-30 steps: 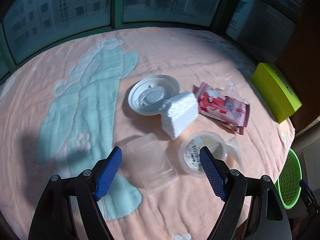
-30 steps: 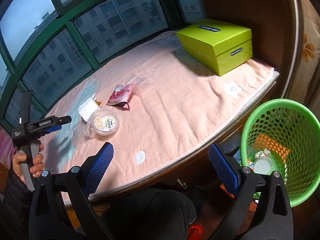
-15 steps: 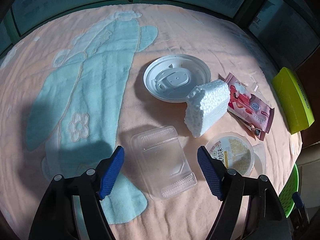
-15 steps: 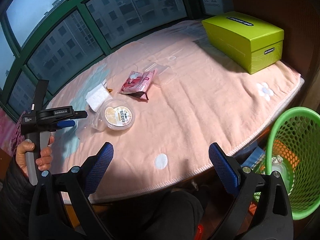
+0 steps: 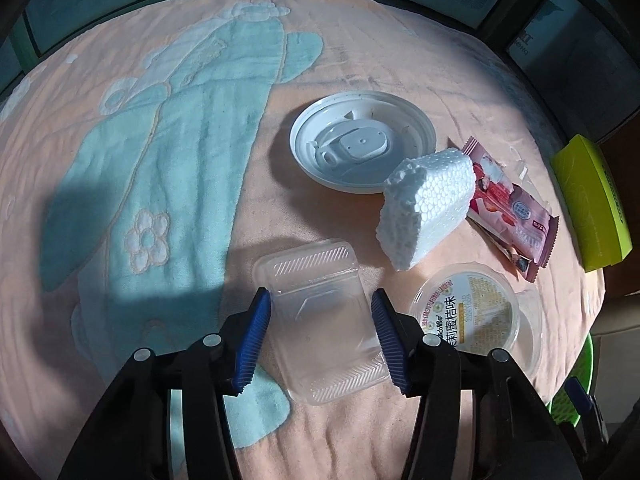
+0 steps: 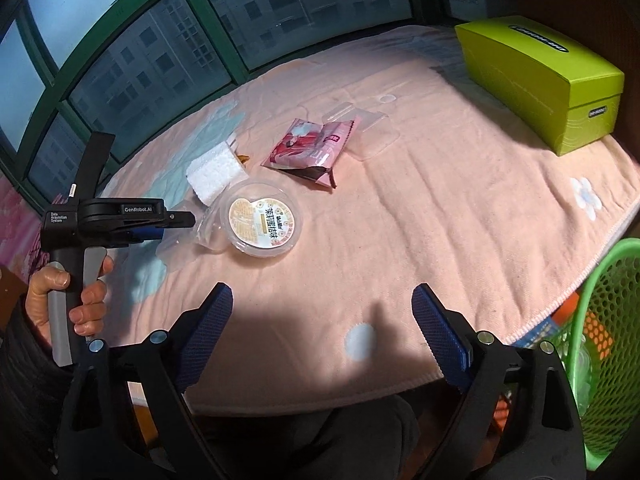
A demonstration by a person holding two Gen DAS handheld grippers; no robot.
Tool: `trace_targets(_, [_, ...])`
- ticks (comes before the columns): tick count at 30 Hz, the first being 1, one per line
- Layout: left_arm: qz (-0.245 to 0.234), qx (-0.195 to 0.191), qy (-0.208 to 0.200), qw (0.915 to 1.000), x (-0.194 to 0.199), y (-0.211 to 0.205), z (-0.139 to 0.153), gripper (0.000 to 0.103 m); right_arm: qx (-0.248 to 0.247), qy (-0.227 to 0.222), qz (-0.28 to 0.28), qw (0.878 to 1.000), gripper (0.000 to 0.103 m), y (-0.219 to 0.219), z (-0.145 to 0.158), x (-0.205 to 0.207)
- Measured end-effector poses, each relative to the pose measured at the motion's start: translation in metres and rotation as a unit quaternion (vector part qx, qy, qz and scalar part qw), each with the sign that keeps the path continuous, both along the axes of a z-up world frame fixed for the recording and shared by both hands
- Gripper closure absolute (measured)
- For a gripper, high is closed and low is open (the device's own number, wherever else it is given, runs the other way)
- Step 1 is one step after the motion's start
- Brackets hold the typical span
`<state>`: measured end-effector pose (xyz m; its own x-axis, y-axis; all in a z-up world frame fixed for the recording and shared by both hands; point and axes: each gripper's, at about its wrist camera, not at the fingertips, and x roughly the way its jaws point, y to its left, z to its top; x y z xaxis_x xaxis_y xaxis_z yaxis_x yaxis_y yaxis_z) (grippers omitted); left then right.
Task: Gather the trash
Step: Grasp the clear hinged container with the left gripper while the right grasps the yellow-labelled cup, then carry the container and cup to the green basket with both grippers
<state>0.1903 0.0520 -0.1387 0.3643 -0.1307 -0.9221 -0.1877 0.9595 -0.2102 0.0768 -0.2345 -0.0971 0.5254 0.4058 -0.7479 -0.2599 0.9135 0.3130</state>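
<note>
My left gripper (image 5: 320, 316) straddles a clear plastic box (image 5: 320, 320) on the pink blanket; its blue pads stand at the box's two long sides, narrowed but not visibly squeezing it. Beyond lie a white foam block (image 5: 428, 208), a white round lid (image 5: 360, 144), a pink snack wrapper (image 5: 508, 200) and a round labelled tub (image 5: 468, 312). My right gripper (image 6: 320, 320) is open and empty above the blanket's near edge. In its view I see the left gripper (image 6: 176, 220), the tub (image 6: 262, 220), the foam block (image 6: 214, 172) and the wrapper (image 6: 312, 148).
A green mesh trash basket (image 6: 600, 320) stands off the bed's right edge, holding some trash; it also shows in the left wrist view (image 5: 576, 400). A lime-green box (image 6: 540, 80) sits at the far right of the blanket. Windows line the far side.
My left gripper has moved forward and down onto the clear box and its jaws have narrowed around it. My right gripper has swung left from the basket toward the bed.
</note>
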Motion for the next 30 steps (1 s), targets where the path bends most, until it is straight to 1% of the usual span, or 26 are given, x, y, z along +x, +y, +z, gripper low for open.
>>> trace_targets(1, [-0.003, 0.004, -0.004, 1.0, -0.002, 0.0, 0.003, 0.053, 0.003, 0.002, 0.007, 1.0, 0.015, 0.003, -0.001, 0.003])
trace_targets(5, [-0.014, -0.004, -0.016, 0.9998, -0.008, 0.004, 0.014, 0.053, 0.031, 0.013, 0.037, 0.999, 0.015, 0.012, -0.008, 0.016])
trace_targets(13, [-0.02, -0.019, -0.028, 0.9992, -0.021, 0.017, 0.028, 0.054, 0.096, 0.035, 0.086, 0.991, 0.015, 0.024, -0.019, 0.05])
trace_targets(18, [-0.023, -0.018, -0.034, 0.999, -0.026, 0.023, 0.032, 0.054, 0.12, 0.046, 0.105, 0.986, 0.015, 0.028, -0.024, 0.069])
trace_targets(22, [-0.02, -0.022, -0.035, 0.999, -0.026, 0.027, 0.035, 0.054, 0.126, 0.052, 0.119, 0.984, 0.016, 0.034, -0.03, 0.078])
trace_targets(26, [-0.019, -0.02, -0.034, 0.9991, -0.027, 0.028, 0.035, 0.054, 0.133, 0.057, 0.127, 0.981, 0.022, 0.037, -0.036, 0.084])
trace_targets(28, [-0.02, -0.019, -0.033, 0.9991, -0.027, 0.028, 0.035, 0.054, 0.133, 0.052, 0.13, 0.981, 0.028, 0.038, -0.036, 0.083])
trace_targets(30, [-0.022, -0.019, -0.033, 0.999, -0.027, 0.028, 0.035, 0.054, 0.139, 0.056, 0.133, 0.98, 0.032, 0.038, -0.037, 0.082])
